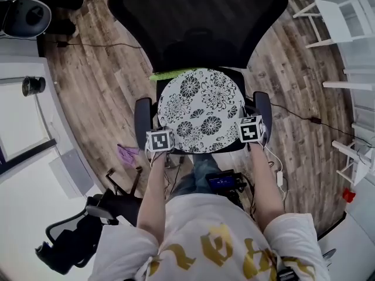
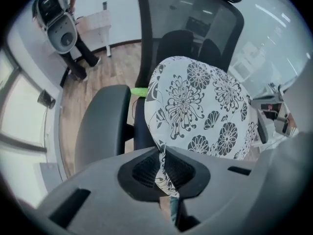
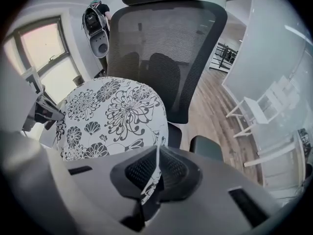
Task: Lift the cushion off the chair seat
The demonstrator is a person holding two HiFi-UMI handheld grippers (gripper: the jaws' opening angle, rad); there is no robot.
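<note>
A round white cushion with black flower print hangs over the black office chair's seat, its near edge raised. My left gripper is shut on the cushion's near left rim; in the left gripper view the cushion rises ahead and its fabric is pinched between the pads of the left gripper. My right gripper is shut on the near right rim; in the right gripper view the cushion spreads to the left of the right gripper, with fabric squeezed between the jaws.
The chair's mesh backrest stands behind the cushion, armrests at both sides. A lime-green strip lies at the seat's back. White chairs stand at the right, a cable crosses the wooden floor, and a purple scrap lies at the left.
</note>
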